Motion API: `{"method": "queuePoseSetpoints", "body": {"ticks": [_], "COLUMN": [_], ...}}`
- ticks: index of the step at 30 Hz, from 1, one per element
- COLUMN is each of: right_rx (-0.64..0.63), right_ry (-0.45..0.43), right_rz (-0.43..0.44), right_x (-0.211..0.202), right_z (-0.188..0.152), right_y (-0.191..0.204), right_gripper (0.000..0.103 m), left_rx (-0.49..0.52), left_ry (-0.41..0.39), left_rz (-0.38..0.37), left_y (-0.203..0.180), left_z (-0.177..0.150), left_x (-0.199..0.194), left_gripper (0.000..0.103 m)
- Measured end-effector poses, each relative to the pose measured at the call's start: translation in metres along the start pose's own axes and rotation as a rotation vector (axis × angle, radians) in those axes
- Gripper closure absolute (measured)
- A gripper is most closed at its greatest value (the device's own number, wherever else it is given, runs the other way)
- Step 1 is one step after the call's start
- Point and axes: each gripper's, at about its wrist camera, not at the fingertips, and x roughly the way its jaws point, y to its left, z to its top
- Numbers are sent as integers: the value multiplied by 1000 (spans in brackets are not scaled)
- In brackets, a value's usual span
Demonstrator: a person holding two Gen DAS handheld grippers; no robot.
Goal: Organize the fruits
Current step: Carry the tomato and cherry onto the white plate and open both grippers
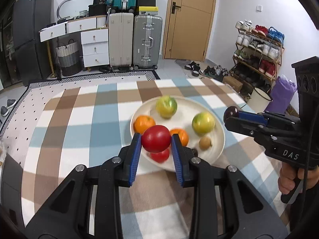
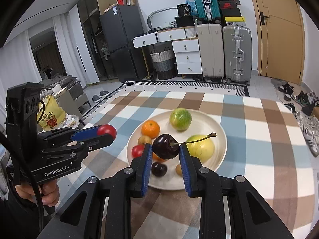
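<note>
My left gripper [image 1: 156, 140] is shut on a red tomato [image 1: 156, 138] and holds it above the near rim of a white plate [image 1: 218, 131]. It also shows in the right wrist view [image 2: 106, 132]. My right gripper [image 2: 165, 149] is shut on a dark cherry [image 2: 165, 146] with a long stem, above the plate [image 2: 221, 137]. On the plate lie two green apples [image 1: 166, 104] [image 1: 203, 123], two oranges [image 1: 144, 122], a second red tomato [image 1: 160, 155], a small brown fruit [image 1: 205, 142] and another dark cherry [image 2: 159, 169].
The plate stands on a table with a checked cloth [image 1: 79, 119]. Beyond it are suitcases [image 1: 147, 41], white drawers [image 1: 95, 47], a door [image 1: 191, 18] and a shoe rack [image 1: 259, 47]. A yellow bag [image 2: 49, 117] lies left of the table.
</note>
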Motion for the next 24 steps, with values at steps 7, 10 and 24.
{"method": "queuePoseSetpoints", "body": {"ticks": [7, 10, 24], "right_rx": [-4, 5, 42], "right_ry": [-2, 6, 62], "right_rz": [-3, -3, -11], "right_x": [10, 19, 66], "right_z": [26, 31, 36], "right_y": [-16, -25, -53], "right_gripper": [75, 75, 75], "left_rx": [18, 11, 30], "left_ry": [-16, -15, 27], "left_rz": [3, 0, 4], "left_y": [-9, -10, -17], "left_z": [24, 29, 35], "left_x": [14, 23, 83], "left_gripper": [75, 75, 75]}}
